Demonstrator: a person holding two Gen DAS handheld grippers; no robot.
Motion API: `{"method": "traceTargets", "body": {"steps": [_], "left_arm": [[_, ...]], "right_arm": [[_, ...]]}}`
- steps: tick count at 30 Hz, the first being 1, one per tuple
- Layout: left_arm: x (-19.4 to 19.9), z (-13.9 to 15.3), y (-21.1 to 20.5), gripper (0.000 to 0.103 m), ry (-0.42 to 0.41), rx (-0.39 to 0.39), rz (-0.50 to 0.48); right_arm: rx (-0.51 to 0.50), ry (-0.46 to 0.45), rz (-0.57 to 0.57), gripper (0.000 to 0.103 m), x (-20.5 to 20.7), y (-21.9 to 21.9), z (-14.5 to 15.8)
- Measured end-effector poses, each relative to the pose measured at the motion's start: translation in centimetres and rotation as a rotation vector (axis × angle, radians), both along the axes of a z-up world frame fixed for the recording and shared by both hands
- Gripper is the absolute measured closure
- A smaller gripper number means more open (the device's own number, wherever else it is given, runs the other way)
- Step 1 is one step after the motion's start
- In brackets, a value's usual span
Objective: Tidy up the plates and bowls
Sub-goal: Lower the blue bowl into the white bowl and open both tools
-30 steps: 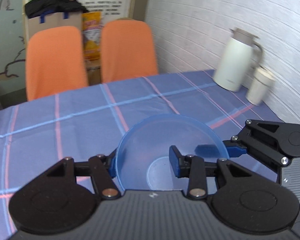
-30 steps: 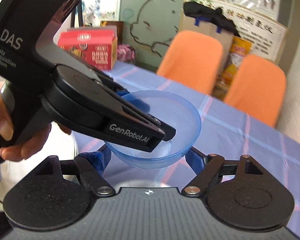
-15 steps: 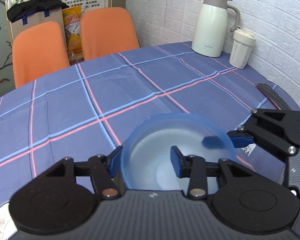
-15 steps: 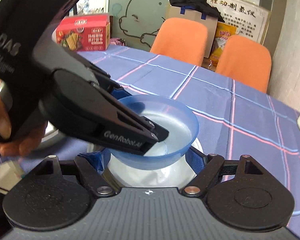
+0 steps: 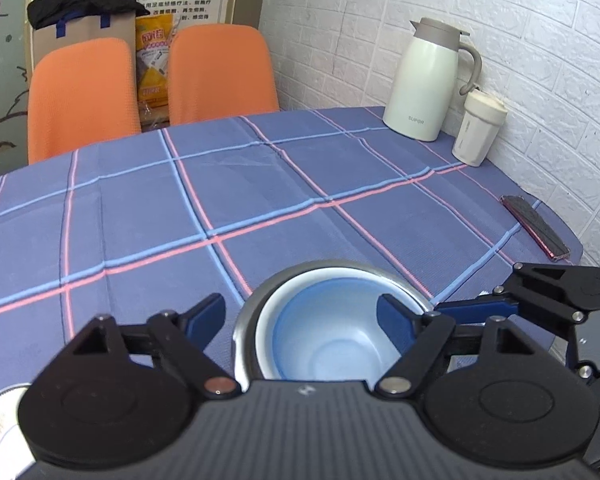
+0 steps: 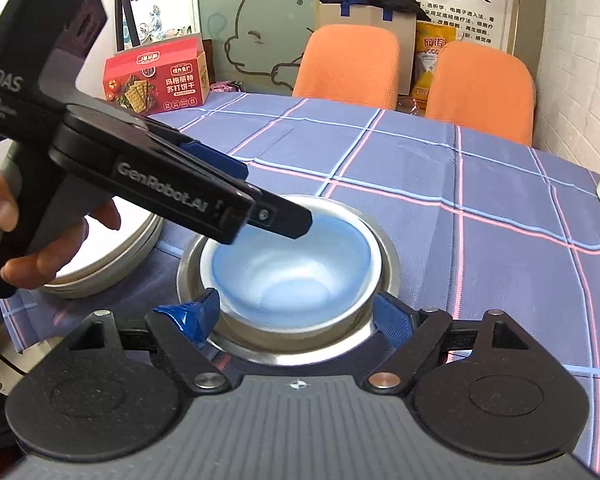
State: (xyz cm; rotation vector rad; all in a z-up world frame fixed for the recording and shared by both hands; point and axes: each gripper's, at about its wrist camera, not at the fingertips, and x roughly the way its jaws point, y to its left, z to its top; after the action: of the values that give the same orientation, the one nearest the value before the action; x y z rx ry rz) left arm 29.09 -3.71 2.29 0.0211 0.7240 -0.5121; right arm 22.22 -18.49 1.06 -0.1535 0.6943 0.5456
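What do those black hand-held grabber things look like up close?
Each gripper is matte black plastic with a ribbed body, round pivot discs, silver screws and two blue-padded fingers. The left one's pistol-shaped side carries white lettering, "DAS" and "GenRobot.AI". No sleeve or cable shows.

The left gripper [image 5: 300, 316] gapes wide above a blue bowl [image 5: 324, 344] nested inside a steel bowl [image 5: 246, 316]; the right gripper [image 5: 460, 312] reaches in from its right; beyond, a checked tablecloth [image 5: 260, 184].

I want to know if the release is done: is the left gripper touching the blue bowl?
Apart. In the left wrist view the left gripper is open, both fingers clear of the blue bowl nested in the steel bowl.
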Motion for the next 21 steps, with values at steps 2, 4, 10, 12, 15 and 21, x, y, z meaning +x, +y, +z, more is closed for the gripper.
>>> {"method": "traceTargets", "body": {"steps": [2, 4, 10, 12, 15, 21], "left_arm": [[-0.2, 0.3, 0.4, 0.023, -0.003, -0.014, 0.006], [-0.4, 0.5, 0.8, 0.024, -0.007, -0.029, 0.014], [-0.8, 1.0, 1.8, 0.024, -0.001, -0.087, 0.068], [-1.1, 1.1, 2.0, 0.024, 0.001, -0.110, 0.101], [-1.8, 1.0, 2.3, 0.023, 0.003, -0.136, 0.158], [-3.0, 0.6, 2.2, 0.022, -0.009, -0.142, 0.249]], "right_arm": [[-0.005, -0.003, -0.006, 0.032, -0.7, -0.2, -0.2], [-0.006, -0.007, -0.014, 0.032, -1.2, -0.6, -0.2], [0.058, -0.037, -0.118, 0.032, -2.5, -2.4, 0.1], [0.108, -0.041, -0.175, 0.032, -2.4, -2.8, 0.2], [0.209, -0.028, -0.275, 0.032, -1.9, -3.3, -0.1], [0.296, 0.102, -0.451, 0.032, -1.0, -2.8, -1.2]]}}
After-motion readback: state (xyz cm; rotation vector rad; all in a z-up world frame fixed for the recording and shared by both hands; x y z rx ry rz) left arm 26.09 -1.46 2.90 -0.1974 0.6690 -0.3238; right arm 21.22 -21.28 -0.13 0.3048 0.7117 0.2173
